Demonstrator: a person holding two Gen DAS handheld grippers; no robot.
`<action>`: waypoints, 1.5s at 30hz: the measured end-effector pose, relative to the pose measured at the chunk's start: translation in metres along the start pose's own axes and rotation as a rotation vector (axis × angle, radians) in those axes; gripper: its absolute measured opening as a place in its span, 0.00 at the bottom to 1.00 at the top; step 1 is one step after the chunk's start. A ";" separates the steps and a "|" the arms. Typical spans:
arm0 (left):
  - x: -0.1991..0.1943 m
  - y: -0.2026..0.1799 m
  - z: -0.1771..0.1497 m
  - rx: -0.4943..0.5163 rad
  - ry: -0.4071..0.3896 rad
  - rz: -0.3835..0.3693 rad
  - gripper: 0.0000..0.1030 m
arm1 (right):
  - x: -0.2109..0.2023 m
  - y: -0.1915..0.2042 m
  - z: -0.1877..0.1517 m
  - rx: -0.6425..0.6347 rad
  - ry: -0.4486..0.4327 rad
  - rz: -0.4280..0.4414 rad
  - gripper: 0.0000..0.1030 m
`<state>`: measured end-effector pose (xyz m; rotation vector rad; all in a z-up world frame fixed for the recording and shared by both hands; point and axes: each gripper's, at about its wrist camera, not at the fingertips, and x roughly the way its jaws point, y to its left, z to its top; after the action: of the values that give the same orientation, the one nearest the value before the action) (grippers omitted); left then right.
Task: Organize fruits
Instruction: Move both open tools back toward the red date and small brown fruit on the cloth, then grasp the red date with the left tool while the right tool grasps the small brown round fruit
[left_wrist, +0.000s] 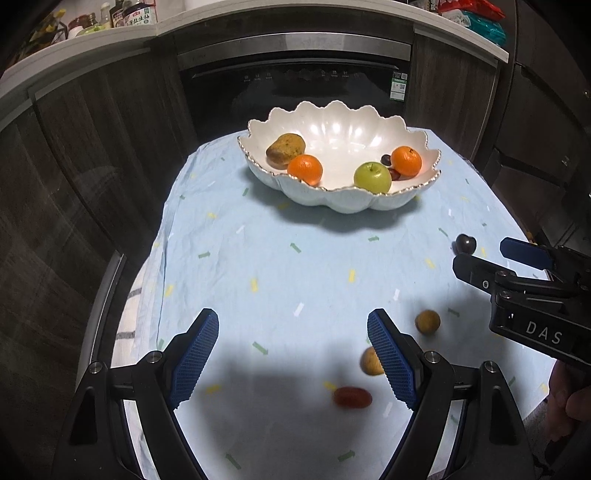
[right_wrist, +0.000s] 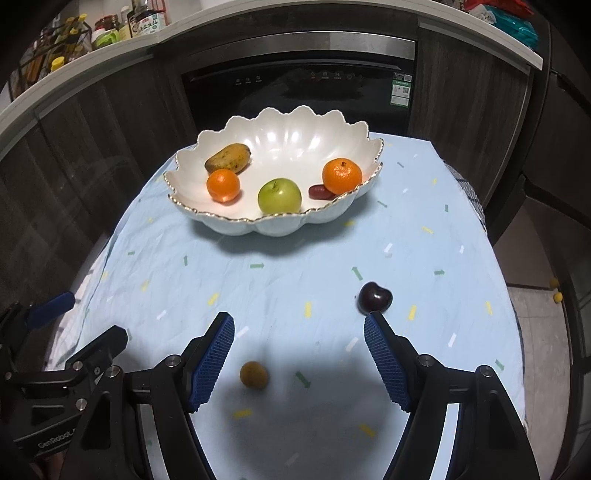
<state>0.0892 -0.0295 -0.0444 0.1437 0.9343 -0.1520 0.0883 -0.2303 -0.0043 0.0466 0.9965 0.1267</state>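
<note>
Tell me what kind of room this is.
Most likely a home kitchen. A built-in oven or dishwasher sits under a white countertop holding sauce bottles, between dark wood cabinets. In front, a small table with a light blue cloth carries a scalloped white fruit bowl.

Bowl (right_wrist: 295, 147): glazed ceramic look, pearly gloss, ribbed walls, gilt scalloped rim.
Tablecloth (right_wrist: 295, 280): pale blue woven cloth, matt, creased, printed flecks.
Green apple (right_wrist: 279, 195): smooth, waxy sheen.
Oranges (right_wrist: 341, 176): dimpled peel, slight shine.
Mango (right_wrist: 228, 158): dull, speckled skin.
Cherry (right_wrist: 375, 297): dark, glossy, near cloth's right edge.
Longan (right_wrist: 253, 374): matt, rough-looking skin.
Right gripper (right_wrist: 299, 354) pads (right_wrist: 214, 363): blue, ridged, rubbery; arms black matt plastic, metal screws.
Left gripper (left_wrist: 293, 354): same finish.
Cabinets (right_wrist: 92, 147): dark wood-grain.
Oven door (right_wrist: 295, 92): black gloss, brushed-metal handle.
</note>
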 end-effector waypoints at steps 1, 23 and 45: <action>-0.001 0.000 -0.003 0.001 -0.001 -0.002 0.80 | 0.000 0.001 -0.002 -0.002 0.000 0.002 0.72; 0.002 -0.006 -0.041 0.011 0.050 -0.061 0.74 | 0.009 0.016 -0.034 -0.057 0.027 0.026 0.71; 0.019 -0.027 -0.055 0.075 0.080 -0.092 0.54 | 0.027 0.022 -0.049 -0.101 0.044 0.052 0.64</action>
<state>0.0523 -0.0469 -0.0936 0.1773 1.0162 -0.2678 0.0595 -0.2055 -0.0510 -0.0230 1.0315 0.2265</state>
